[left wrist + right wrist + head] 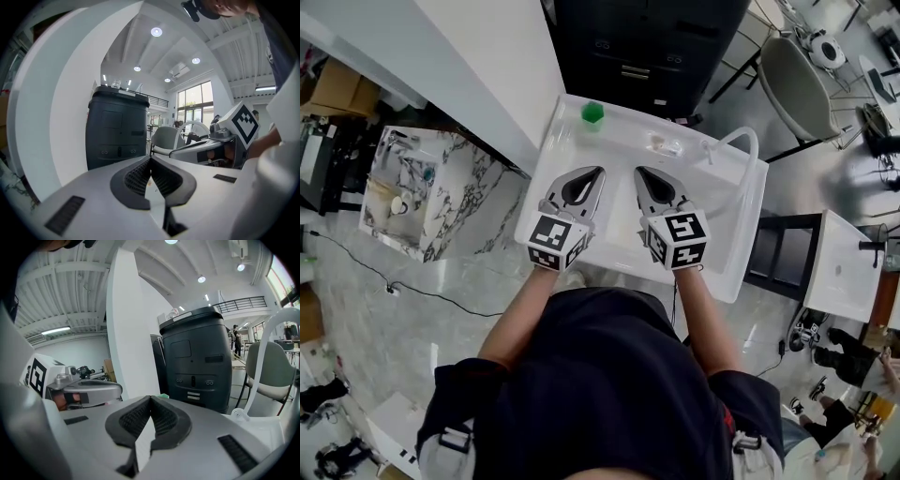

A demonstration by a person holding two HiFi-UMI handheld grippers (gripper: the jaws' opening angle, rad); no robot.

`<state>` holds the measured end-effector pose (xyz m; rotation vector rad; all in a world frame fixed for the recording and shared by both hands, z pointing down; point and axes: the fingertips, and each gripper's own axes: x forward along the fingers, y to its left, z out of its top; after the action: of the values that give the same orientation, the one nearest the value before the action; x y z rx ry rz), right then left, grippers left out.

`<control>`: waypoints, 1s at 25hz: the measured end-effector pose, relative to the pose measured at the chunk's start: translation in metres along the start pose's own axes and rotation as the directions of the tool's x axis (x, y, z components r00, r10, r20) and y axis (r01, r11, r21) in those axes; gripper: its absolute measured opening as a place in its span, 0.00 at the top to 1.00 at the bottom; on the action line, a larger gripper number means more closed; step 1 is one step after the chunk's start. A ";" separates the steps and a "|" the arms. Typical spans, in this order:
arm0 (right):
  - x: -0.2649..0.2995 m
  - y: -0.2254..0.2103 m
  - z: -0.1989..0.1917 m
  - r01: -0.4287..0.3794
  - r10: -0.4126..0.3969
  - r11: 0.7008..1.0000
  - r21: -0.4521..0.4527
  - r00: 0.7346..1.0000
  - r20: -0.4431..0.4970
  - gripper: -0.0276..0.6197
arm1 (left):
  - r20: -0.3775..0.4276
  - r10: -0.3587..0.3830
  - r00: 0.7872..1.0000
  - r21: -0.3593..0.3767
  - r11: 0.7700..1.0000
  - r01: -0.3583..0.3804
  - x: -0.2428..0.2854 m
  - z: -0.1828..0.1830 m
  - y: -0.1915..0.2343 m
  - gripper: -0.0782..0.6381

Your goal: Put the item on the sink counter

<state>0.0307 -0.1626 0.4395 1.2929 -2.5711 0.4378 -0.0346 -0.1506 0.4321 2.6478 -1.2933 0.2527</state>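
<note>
A small green item (pixel 592 112) stands on the white sink counter (pixel 628 120) at its far left corner. A small pale thing (pixel 664 144) lies near the curved white faucet (pixel 742 139). Side by side over the basin, my left gripper (pixel 600 172) and right gripper (pixel 639 172) are both shut, with nothing between the jaws. In the left gripper view the left gripper (pixel 150 159) has its pads meeting at the tip, and the right gripper (pixel 220 140) shows beside it. In the right gripper view the right gripper (pixel 151 398) is likewise shut and empty, and a sliver of the green item (pixel 163 395) peeks past its tip.
A dark cabinet (pixel 647 47) stands behind the sink, with a white wall (pixel 487 66) to its left. A marble block (pixel 441 187) sits on the floor at left. To the right are a grey chair (pixel 797 84) and a black stand (pixel 778 253).
</note>
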 end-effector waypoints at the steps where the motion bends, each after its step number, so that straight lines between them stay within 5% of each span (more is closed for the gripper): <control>1: -0.001 0.005 0.001 0.001 -0.001 1.000 0.001 1.000 0.003 0.91 | 0.001 -0.005 1.000 0.001 1.000 0.005 -0.004 0.001 0.000 0.87; 25: -0.054 0.091 0.005 0.141 -0.142 0.990 0.016 0.984 0.107 0.91 | 0.065 -0.068 0.996 0.063 0.996 0.064 -0.114 0.010 -0.012 0.87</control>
<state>-0.0119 -0.0729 0.4021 1.5301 -2.5427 0.3613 -0.0940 -0.0592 0.3951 2.7668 -1.2336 0.1983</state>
